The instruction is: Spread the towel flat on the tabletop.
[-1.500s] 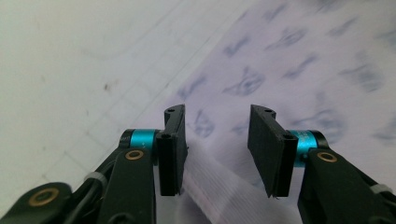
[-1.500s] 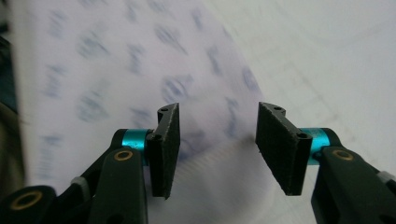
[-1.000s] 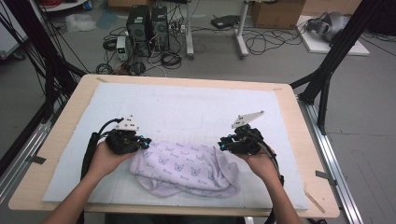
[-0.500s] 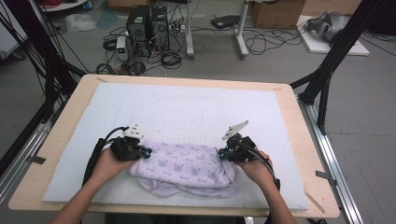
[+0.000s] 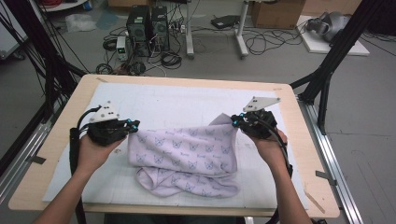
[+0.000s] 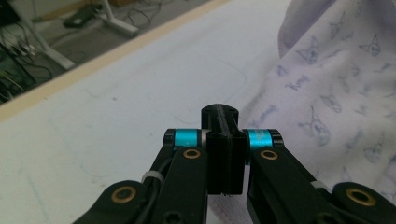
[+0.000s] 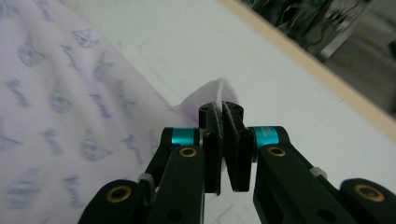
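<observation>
Cloth [image 5: 187, 154], pale lilac with a small printed motif, now hangs stretched between both tools above the worktop [image 5: 56, 186]; half a second ago it lay bunched low near the front edge, with the hands closer together. Left tool [image 5: 132, 126] has moved outward and grips the left upper corner: in the left gripper view its jaws are pressed together, with fabric emerging beside and below them. Right tool [image 5: 235, 122] has moved outward and away from the person, and pinches the right upper corner; the right gripper view shows a fold of cloth [image 7: 212, 95] caught between nearly closed jaws. Lower portion of the cloth rests folded on the white mat [image 5: 177, 100].

Judgement: the top edge is lifted and tensioned, so the item is ready to be spread or folded over.

Clearances: the mat beyond the cloth is unoccupied up to the far edge. Right tool stands nearer the right rim of the worktop than the left tool stands to the left rim; outward travel on the right is the more limited.
</observation>
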Motion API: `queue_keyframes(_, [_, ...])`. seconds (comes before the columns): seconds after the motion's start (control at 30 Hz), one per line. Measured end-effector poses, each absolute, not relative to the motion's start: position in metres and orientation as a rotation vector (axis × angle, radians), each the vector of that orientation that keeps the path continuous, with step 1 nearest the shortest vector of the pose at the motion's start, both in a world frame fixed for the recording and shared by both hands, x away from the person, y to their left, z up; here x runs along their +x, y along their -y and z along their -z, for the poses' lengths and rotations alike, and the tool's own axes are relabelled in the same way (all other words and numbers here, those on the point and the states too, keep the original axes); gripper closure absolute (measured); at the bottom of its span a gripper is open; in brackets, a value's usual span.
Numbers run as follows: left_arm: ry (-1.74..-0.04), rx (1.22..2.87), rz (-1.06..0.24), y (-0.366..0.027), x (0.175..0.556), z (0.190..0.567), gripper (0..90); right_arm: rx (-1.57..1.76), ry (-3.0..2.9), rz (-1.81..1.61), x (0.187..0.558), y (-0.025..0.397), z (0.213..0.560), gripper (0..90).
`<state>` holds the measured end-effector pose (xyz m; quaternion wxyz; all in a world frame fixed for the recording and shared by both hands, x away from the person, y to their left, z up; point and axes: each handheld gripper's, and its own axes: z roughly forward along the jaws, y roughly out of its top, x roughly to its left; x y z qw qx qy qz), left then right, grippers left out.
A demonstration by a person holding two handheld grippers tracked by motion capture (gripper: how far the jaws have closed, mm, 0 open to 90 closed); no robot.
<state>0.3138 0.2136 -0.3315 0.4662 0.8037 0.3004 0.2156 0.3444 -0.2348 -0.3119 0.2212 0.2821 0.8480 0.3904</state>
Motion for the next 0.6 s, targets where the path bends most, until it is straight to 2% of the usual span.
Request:
queue_keyframes(0.1, [-0.758,2.02,-0.497,-0.22,0.311,0.346,89.5,0.794,-2.353,-1.065,0.343,0.239,0.317,86.6])
queue_keyframes(0.23, [-0.802,2.108,-0.382,-0.22,0.313,0.384,89.0,0.866,-2.493,-0.943,0.349,0.241,0.361,85.2])
queue_keyframes(0.37, [-0.8,2.127,-0.309,-0.215,0.324,0.396,77.1,0.952,-2.525,-0.918,0.352,0.251,0.392,68.6])
queue_keyframes(0.6, [-0.746,2.142,-0.289,-0.19,0.354,0.392,64.9,0.821,-2.504,-1.145,0.354,0.25,0.384,49.3])
